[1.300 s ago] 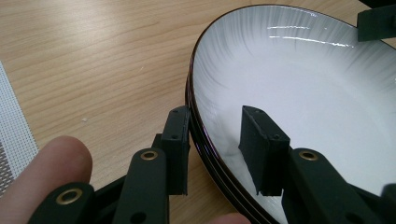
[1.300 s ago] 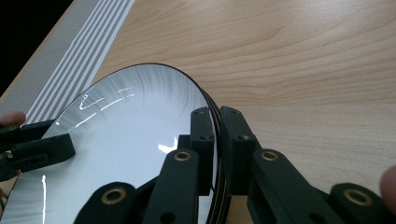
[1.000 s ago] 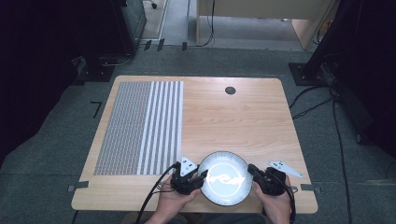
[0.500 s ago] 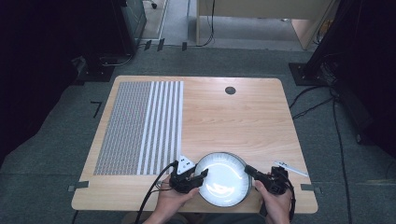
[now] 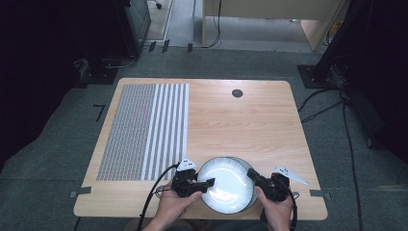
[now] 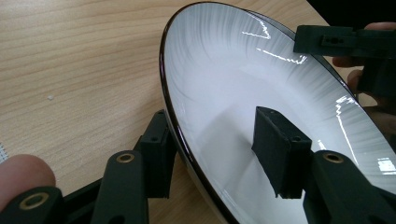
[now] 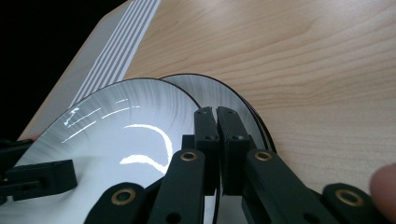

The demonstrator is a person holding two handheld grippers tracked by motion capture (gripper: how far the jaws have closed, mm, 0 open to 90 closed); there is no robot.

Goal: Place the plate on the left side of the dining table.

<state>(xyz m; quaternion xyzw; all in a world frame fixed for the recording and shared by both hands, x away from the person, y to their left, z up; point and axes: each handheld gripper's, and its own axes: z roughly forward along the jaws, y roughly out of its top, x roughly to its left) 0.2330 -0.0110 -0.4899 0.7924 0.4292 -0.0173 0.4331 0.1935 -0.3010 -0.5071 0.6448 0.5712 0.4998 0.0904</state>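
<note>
At the near edge of the wooden table (image 5: 250, 120), you hold a white plate (image 5: 223, 185) with a thin dark rim between your two grippers, one at each side. Your left gripper (image 5: 204, 185) straddles the plate's left rim: in the left gripper view one jaw sits inside the dish and the other outside and under it, and a gap shows between the pads and the rim (image 6: 175, 116). Those jaws have just been opening, with the rim between them but no longer pinched. Your right gripper (image 5: 252, 175) meets the plate's right rim; in the right gripper view its jaws stand pressed together with only a hairline between them, closed on the plate's edge (image 7: 219, 193). That same view shows a second plate (image 7: 229, 100) of the same kind lying beneath the top one, its edge peeking out toward the far side. A mat (image 5: 144, 130) of fine grey pattern with white stripes covers the table's left part, well apart from the plates. A small dark round fitting (image 5: 236, 93) sits near the table's far edge.
</note>
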